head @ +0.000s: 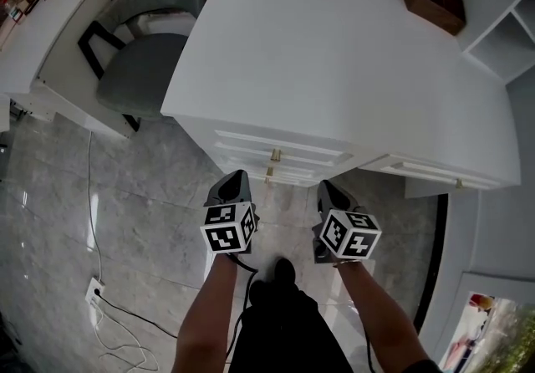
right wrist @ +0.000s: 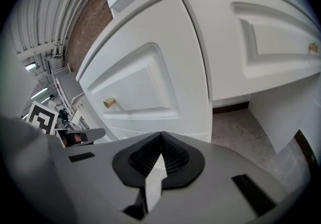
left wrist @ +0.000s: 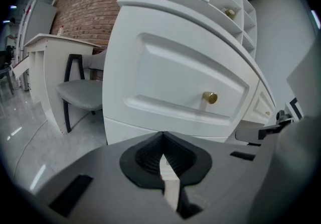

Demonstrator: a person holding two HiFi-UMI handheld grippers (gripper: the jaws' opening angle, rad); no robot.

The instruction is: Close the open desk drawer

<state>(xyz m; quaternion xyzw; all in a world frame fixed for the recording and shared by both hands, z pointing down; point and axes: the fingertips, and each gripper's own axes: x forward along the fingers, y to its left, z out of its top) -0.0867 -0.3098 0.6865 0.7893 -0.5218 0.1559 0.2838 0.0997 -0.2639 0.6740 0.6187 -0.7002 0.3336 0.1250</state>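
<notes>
Just ahead of left claw (head: 237, 176), drawer (head: 280, 150)

From the head view we see only a sliver of the drawer (head: 280, 148) beneath the desktop (head: 334, 53). Its inside is hidden, and the desktop half covers the chair (head: 142, 70).

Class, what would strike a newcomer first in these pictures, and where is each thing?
A big white desk fills the upper head view, its drawer front with a brass knob facing both tools. The left tool and right tool, both shut and empty, hang side by side before it. A grey chair stands left of the desk.
</notes>
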